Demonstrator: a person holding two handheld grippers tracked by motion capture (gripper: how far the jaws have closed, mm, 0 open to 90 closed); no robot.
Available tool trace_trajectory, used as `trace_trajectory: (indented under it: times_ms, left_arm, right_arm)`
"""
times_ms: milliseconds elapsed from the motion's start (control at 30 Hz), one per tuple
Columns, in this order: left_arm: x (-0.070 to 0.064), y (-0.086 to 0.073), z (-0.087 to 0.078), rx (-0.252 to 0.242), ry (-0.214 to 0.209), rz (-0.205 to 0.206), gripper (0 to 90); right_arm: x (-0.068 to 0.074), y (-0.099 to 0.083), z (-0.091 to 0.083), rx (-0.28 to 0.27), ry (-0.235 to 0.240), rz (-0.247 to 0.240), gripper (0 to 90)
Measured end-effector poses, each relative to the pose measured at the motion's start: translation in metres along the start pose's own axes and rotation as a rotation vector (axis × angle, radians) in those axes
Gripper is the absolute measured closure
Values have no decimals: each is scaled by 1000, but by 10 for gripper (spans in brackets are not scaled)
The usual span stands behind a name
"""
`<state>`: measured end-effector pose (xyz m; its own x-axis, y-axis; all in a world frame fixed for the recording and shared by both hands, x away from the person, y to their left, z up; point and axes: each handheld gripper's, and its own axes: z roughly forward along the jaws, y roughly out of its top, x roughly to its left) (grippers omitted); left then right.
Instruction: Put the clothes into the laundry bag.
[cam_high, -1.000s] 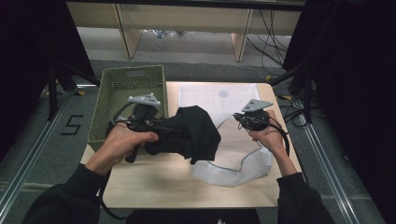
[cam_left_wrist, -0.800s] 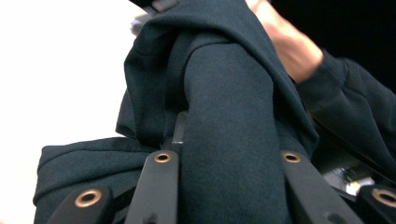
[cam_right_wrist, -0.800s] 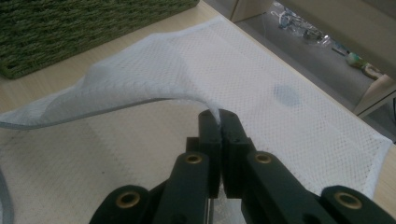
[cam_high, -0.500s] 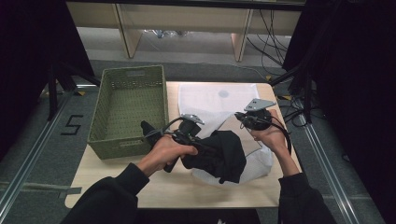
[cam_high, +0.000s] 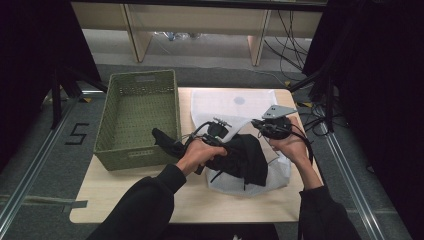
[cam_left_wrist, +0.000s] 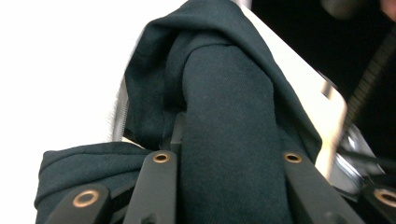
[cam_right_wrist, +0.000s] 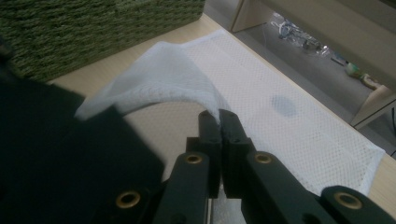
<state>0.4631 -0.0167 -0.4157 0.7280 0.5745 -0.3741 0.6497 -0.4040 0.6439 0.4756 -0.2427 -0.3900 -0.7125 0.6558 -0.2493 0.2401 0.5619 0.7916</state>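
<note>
- While my left gripper (cam_high: 216, 131) hangs over the middle of the table (cam_high: 130, 200), it carries a black garment (cam_high: 242, 157): soft, matte, bunched into thick folds, with one flap trailing out toward the green basket (cam_high: 137, 117).
- In the left gripper view the black cloth (cam_left_wrist: 224, 140) runs straight up between my two jaws as a fat rolled band, so those jaws are clamped on it with the fabric filling the gap.
- The garment's long axis runs roughly left to right across the table in the high view, from the flap beside the basket's near right corner to the bulk lying on the white mesh bag (cam_high: 235, 102).
- My right gripper (cam_high: 272, 127) sits just right of the garment; its jaws are pressed together on the rim of the mesh bag (cam_right_wrist: 205, 100).
- In the right gripper view (cam_right_wrist: 218, 119) that pinched rim is lifted into an arch, leaving the bag's mouth gaping toward the dark cloth (cam_right_wrist: 70, 158).
- The rest of the bag lies flat, stretching away toward the far edge of the table, a grey spot showing through the mesh.
- The basket stands on the table's left side, just beside the garment's trailing flap.
</note>
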Motion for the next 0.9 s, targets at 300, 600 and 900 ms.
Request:
trace_trajectory:
  times_ms: [300, 600, 900]
  left_arm:
    - [9, 11, 20, -41, 156, 46, 673]
    - [12, 15, 31, 43, 147, 34, 312]
    - [-2, 8, -57, -42, 211, 103, 186]
  right_arm:
    - [4, 3, 0, 0, 13, -3, 899]
    - [3, -6, 6, 39, 21, 27, 899]
    - [3, -6, 5, 27, 17, 11, 899]
